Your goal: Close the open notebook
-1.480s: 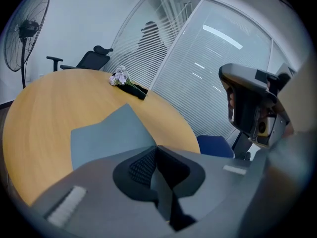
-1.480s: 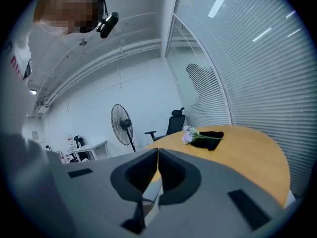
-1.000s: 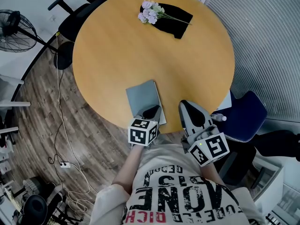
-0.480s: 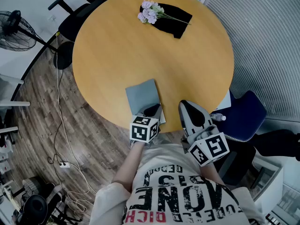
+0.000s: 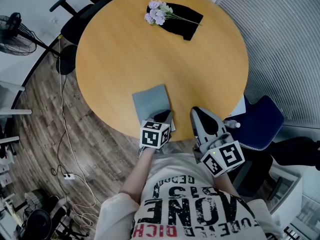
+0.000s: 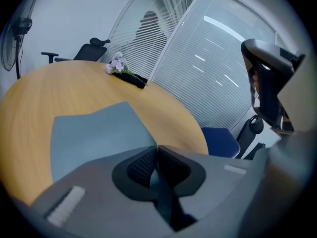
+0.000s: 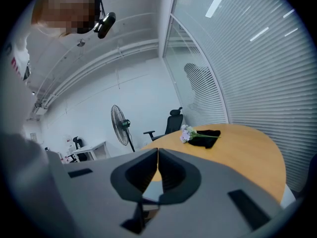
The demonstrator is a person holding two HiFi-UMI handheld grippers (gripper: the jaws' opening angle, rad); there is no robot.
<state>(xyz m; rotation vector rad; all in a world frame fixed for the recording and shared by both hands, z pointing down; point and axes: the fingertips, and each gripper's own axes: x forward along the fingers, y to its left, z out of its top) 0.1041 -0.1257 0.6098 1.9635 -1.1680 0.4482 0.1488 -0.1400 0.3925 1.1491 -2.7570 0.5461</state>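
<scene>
The grey-blue notebook point(image 5: 150, 103) lies shut and flat near the front edge of the round wooden table point(image 5: 165, 59). In the left gripper view the notebook point(image 6: 94, 133) spreads out just ahead of the jaws. My left gripper point(image 5: 164, 117) sits at its near right corner. The jaws of the left gripper point(image 6: 157, 150) have just been opening and stand a narrow slit apart, with a strip of the cover showing between them. My right gripper point(image 5: 197, 113) hovers over the table's front edge, right of the notebook. That right gripper point(image 7: 157, 155) is shut and holds nothing.
Purple flowers point(image 5: 156, 11) lie on a black cloth point(image 5: 182, 21) at the table's far side. A black office chair point(image 5: 75, 14) and a fan point(image 5: 12, 26) stand to the left, a blue chair point(image 5: 260, 124) to the right. Cables trail over the wooden floor.
My left gripper has edged slightly right along the notebook's near edge. The notebook stays flat and the right gripper has not moved.
</scene>
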